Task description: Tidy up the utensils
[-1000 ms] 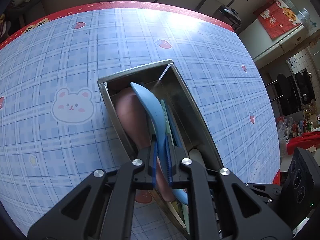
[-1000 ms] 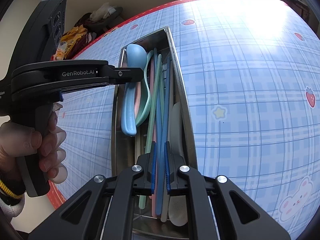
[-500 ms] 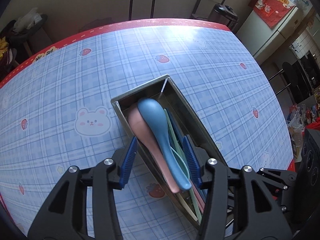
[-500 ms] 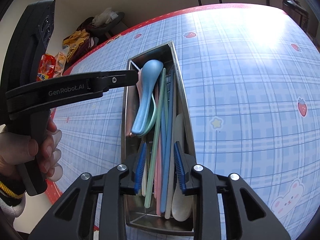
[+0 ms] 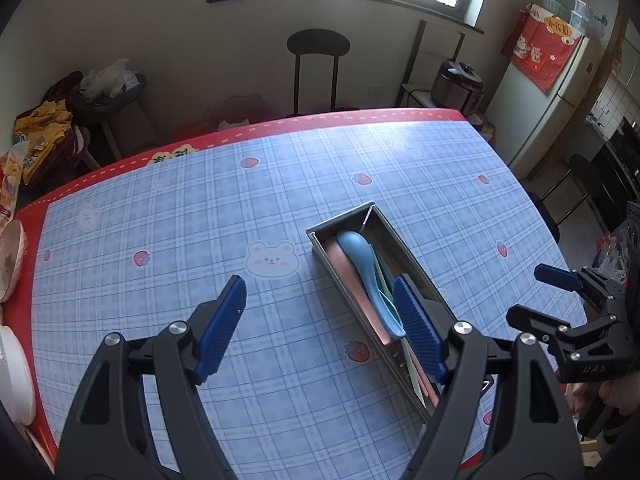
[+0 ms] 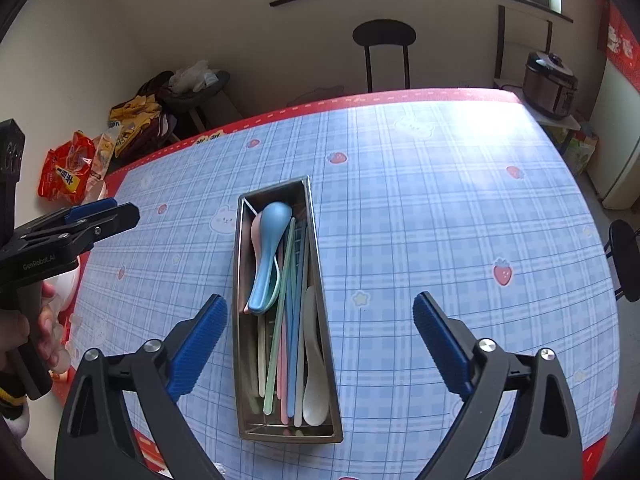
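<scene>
A long steel tray (image 6: 320, 280) (image 5: 408, 252) lies on the blue checked tablecloth. In it are a blue spoon (image 6: 269, 256) (image 5: 366, 268) on a pink spoon (image 5: 348, 276), a white spoon (image 6: 313, 360), and several pastel chopsticks (image 6: 289, 320). My right gripper (image 6: 320, 344) is open and empty, raised above the tray's near end. My left gripper (image 5: 320, 328) is open and empty, raised beside the tray's left side. Each gripper also shows in the other's view: the left (image 6: 100, 216), the right (image 5: 556, 276).
White bowls (image 5: 12, 364) stand at the table's left edge. Snack bags (image 6: 68, 172) and a cluttered stool (image 6: 192, 88) lie beyond the far left corner. A black chair (image 6: 384, 40) stands behind the table, a rice cooker (image 6: 550, 84) at the back right.
Both grippers were shut on utensils in the tray. They have opened wide, let go and pulled back and up. The utensils lie in the tray.
</scene>
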`<action>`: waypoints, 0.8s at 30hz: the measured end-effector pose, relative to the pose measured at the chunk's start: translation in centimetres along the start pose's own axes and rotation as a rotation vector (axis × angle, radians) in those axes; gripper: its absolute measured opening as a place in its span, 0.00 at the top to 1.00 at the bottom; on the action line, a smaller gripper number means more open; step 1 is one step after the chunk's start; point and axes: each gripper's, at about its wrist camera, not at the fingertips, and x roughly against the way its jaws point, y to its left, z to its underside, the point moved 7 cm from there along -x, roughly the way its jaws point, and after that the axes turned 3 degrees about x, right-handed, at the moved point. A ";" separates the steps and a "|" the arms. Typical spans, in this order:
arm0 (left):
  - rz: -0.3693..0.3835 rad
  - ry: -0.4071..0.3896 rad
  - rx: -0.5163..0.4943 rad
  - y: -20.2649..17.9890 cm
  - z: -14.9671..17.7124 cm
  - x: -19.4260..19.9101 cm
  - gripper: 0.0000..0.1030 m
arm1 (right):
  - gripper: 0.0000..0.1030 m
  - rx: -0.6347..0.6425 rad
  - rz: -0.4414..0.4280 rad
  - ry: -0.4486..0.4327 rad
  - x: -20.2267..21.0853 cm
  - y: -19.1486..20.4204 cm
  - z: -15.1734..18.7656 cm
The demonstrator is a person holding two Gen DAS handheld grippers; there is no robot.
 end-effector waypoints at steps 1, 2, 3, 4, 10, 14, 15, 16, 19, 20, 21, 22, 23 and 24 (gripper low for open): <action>-0.004 -0.019 0.006 0.3 0.0 1.0 0.18 | 0.05 0.008 0.004 -0.015 0.8 0.2 -0.4; -0.004 -0.044 0.013 0.6 -0.1 2.2 0.10 | 0.05 0.014 0.010 -0.030 1.5 0.5 -0.7; -0.004 -0.069 0.016 0.8 -0.1 3.4 0.07 | 0.05 0.021 0.015 -0.048 2.4 0.7 -1.0; -0.007 -0.090 0.016 0.9 0.0 4.5 0.06 | 0.05 0.029 0.016 -0.066 3.1 1.1 -1.3; -0.024 -0.217 0.035 1.7 1.0 11.2 0.06 | 0.05 0.091 0.022 -0.172 8.3 3.5 -2.4; -0.093 -0.304 0.050 2.2 2.2 15.6 0.06 | 0.05 0.126 0.047 -0.238 11.5 5.0 -2.5; -0.106 -0.322 0.053 2.3 2.5 16.5 0.06 | 0.05 0.132 0.054 -0.254 12.3 5.4 -2.5; -0.116 -0.337 0.056 2.4 2.8 17.3 0.06 | 0.05 0.138 0.062 -0.270 13.0 5.6 -2.4; -0.184 -0.370 0.072 2.7 3.5 19.3 0.06 | 0.05 0.148 0.076 -0.310 14.7 6.5 -2.3; -0.204 -0.385 0.072 2.7 3.7 20.1 0.06 | 0.05 0.148 0.080 -0.320 15.1 6.7 -2.2; -0.212 -0.400 0.072 2.6 3.9 20.8 0.06 | 0.05 0.150 0.088 -0.332 15.6 6.8 -2.1; -0.201 -0.409 0.073 2.5 4.1 21.2 0.06 | 0.05 0.154 0.096 -0.344 16.1 6.9 -1.9; -0.184 -0.414 0.077 2.3 4.4 21.7 0.05 | 0.05 0.158 0.104 -0.355 16.5 7.0 -1.8; -0.169 -0.414 0.081 2.2 4.6 22.0 0.05 | 0.05 0.161 0.113 -0.366 16.9 7.1 -1.6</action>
